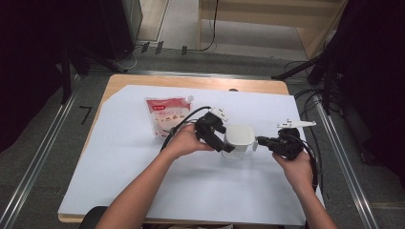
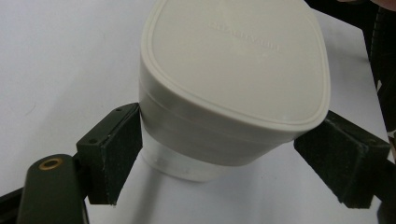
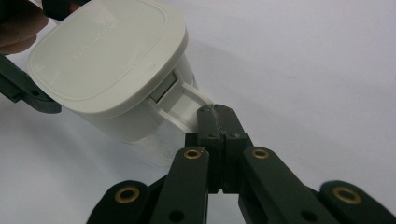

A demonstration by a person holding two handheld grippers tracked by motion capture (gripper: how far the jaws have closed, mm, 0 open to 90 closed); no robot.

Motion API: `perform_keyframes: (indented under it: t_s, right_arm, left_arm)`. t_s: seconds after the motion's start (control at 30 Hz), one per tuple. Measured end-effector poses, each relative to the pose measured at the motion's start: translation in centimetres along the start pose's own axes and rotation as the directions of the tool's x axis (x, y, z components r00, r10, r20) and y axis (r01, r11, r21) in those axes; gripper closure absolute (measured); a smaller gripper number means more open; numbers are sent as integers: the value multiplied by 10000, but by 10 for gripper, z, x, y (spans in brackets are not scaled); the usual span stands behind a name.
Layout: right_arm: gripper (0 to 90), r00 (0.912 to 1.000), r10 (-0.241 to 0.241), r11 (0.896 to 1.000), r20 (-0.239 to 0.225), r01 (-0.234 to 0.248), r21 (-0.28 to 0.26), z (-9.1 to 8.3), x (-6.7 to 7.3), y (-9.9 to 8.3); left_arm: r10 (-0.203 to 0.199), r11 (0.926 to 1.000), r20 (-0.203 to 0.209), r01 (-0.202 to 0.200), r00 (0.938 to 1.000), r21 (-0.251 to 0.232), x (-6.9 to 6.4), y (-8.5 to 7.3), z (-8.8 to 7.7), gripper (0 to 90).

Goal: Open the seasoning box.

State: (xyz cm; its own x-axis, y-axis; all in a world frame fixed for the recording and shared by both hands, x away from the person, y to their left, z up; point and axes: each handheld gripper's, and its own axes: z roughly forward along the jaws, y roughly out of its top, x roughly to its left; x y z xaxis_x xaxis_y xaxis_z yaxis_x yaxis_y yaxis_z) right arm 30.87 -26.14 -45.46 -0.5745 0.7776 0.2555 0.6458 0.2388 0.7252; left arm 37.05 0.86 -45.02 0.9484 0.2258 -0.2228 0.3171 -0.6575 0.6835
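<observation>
A: From above?
B: I see the white container [image 1: 238,137] mid-table, between my left gripper [image 1: 228,148] and right gripper [image 1: 259,141].
A: Left gripper view?
B: Its jaws straddle the lid [image 2: 233,60], seemingly gripping it.
A: Right gripper view?
B: Clenched on the handle [image 3: 191,100], which points toward me.

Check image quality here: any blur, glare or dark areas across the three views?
High view: soft overall, black surroundings, white sheet evenly lit. Left gripper view: lid sharp, embossed lettering faint, near fingers slightly soft. Right gripper view: container crisp, soft shadow beneath, no glare.
</observation>
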Motion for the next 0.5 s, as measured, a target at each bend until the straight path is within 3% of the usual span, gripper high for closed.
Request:
perform_keyframes:
  t_s: [0.13,0.33,0.43,0.5]
  right_arm:
    - [900,10000,-7,10000,14,7,-5,0,0,0]
    - [900,10000,-13,10000,21,13,-10,0,0,0]
    - [900,10000,-22,10000,38,22,-9,0,0,0]
    - [900,10000,-28,10000,30,28,-16,0,0,0]
  left_arm:
    - [100,9999,64,-100,9999,43,1,2,2,151]
    - [912,9956,48,-911,9958,-224,3,1,5,151]
    - [895,9958,60,-894,9960,-220,3,1,5,151]
    - [883,9961,53,-883,9961,46,3,5,5,151]
